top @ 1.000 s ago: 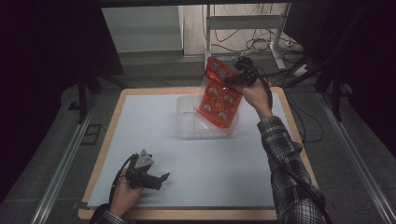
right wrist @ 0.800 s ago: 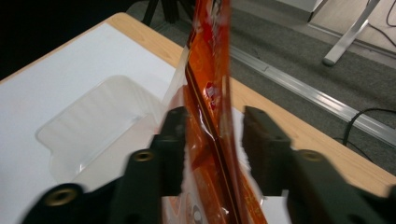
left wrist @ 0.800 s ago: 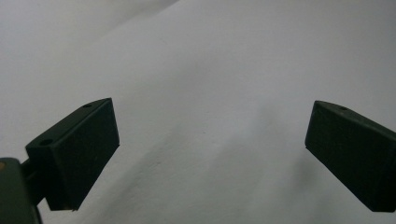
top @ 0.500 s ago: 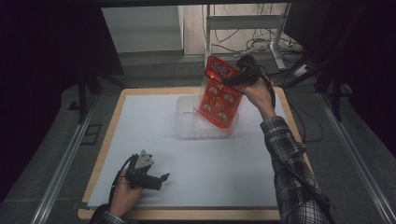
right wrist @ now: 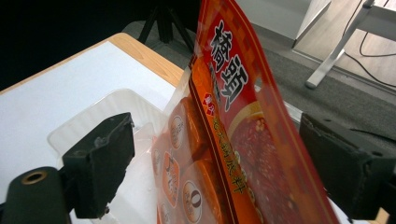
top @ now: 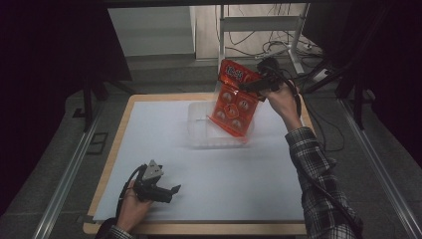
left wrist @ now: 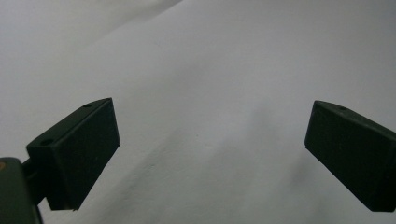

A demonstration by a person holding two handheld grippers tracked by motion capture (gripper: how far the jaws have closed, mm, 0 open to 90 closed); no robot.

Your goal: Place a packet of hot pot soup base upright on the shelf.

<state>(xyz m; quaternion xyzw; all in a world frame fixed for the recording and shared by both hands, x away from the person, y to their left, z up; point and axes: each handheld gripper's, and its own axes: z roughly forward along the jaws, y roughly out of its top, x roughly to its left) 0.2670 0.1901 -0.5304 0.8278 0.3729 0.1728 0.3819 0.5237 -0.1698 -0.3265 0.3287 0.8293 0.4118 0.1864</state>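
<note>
One table (top: 124, 149) w/ a white sheet over it, wood edge showing round the sides. Two hand-held grippers, one per hand.

Left gripper (top: 166, 191) sits low at the near-left part of the table, held by the person's left hand (top: 130, 206). In the left gripper view its two black jaws stand wide apart w/ nothing but bare white sheet between them, so it's open and empty.

Right gripper (top: 251, 84) is up at the far right, above the table's far edge, held by the right hand (top: 281, 99); plaid sleeve (top: 318, 174) runs back to the bottom of the high view. In the right gripper view the two jaws stand well apart on either side of the one red-orange snack bag (right wrist: 233, 140), w/ clear gaps on both sides of the bag's upper part. Whether anything lower down pinches the bag can't be told from that view.

Bag (top: 234, 102) hangs tilted, top near the right gripper, bottom down in the one clear plastic tray (top: 199, 124) at the table's far middle. Bag has printed characters on the top band and several round wrapped pieces seen through its clear front; about six in the high view, exact count unsure.

Tray (right wrist: 84, 121) looks shallow and see-through.
</note>
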